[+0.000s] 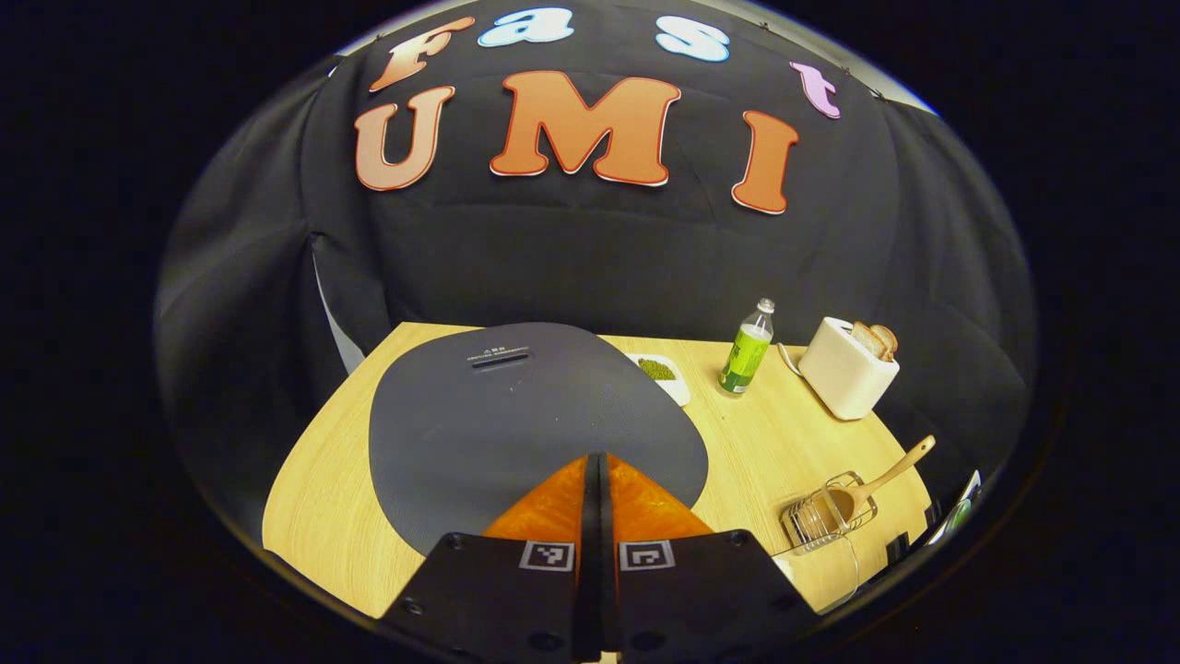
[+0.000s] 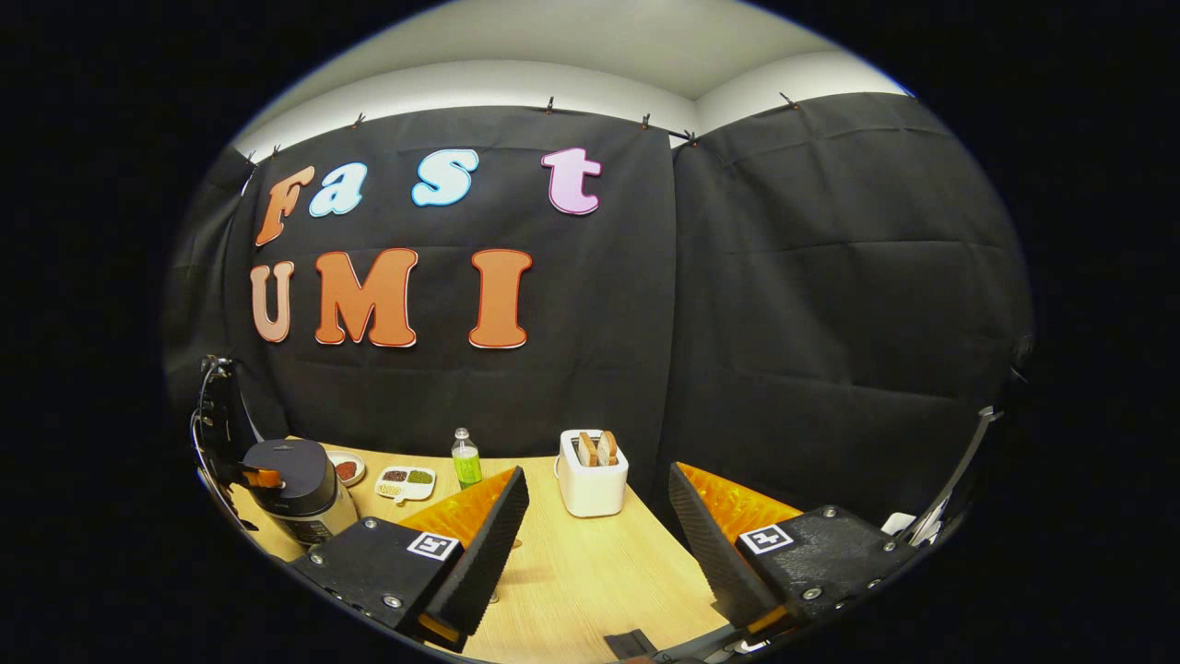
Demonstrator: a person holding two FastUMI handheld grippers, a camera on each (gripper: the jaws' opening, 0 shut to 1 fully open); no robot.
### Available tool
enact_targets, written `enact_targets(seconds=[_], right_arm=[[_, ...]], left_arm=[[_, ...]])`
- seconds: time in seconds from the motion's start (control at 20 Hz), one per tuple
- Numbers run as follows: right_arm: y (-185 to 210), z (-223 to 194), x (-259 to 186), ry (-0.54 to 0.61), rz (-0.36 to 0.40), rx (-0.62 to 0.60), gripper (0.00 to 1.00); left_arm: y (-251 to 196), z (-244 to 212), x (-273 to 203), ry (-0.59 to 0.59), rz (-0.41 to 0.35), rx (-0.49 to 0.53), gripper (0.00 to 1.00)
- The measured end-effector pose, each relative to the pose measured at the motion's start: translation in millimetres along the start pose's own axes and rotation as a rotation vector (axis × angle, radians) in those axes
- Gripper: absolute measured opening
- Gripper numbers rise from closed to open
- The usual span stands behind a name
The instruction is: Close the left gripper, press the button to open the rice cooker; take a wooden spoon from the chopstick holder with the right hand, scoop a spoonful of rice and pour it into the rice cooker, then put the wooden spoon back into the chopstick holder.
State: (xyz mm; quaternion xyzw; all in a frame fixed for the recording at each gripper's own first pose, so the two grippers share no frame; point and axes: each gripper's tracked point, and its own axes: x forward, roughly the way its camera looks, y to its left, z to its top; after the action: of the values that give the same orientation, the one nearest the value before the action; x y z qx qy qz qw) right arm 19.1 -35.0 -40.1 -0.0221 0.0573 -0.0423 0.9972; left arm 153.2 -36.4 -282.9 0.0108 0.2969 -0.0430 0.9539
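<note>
The dark grey rice cooker (image 1: pixel 498 415) stands right below my left gripper (image 1: pixel 597 458), its lid down. That gripper is shut with nothing between its fingers, and its tip is over the front part of the lid; the button is hidden under it. A wooden spoon (image 1: pixel 899 466) leans in the wire chopstick holder (image 1: pixel 811 516) at the right. In the right gripper view, my right gripper (image 2: pixel 597 503) is open and empty above the table. The rice cooker (image 2: pixel 300 493) is far to its left, with the left gripper (image 2: pixel 262 477) on top.
On the wooden table (image 1: pixel 774 443) stand a green bottle (image 1: pixel 747 350), a white toaster (image 1: pixel 846 371) with bread and a white dish (image 1: pixel 662 373) of green beans. A clear glass (image 1: pixel 825 563) sits beside the holder. A divided dish (image 2: pixel 406 480) and small bowl (image 2: pixel 348 468) lie behind the cooker.
</note>
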Motion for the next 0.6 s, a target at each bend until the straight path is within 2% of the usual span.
enact_targets(seconds=[0.2,0.4,0.55,0.6], right_arm=[[5.6,-4.8,5.0,0.012,0.007,0.008,0.95],[6.9,-8.2,8.8,0.021,0.009,0.003,0.95],[8.6,-11.8,7.8,0.032,0.019,0.016,0.95],[8.8,-11.5,7.2,0.031,0.021,0.024,0.95]], left_arm=[[-3.5,-7.2,-4.5,-0.003,0.010,0.014,0.04],[-2.1,-10.4,-3.0,0.000,-0.007,-0.028,0.05],[-6.0,-18.7,-2.9,0.048,-0.009,0.021,0.05],[-5.5,-17.4,-4.1,0.027,0.001,0.048,0.05]])
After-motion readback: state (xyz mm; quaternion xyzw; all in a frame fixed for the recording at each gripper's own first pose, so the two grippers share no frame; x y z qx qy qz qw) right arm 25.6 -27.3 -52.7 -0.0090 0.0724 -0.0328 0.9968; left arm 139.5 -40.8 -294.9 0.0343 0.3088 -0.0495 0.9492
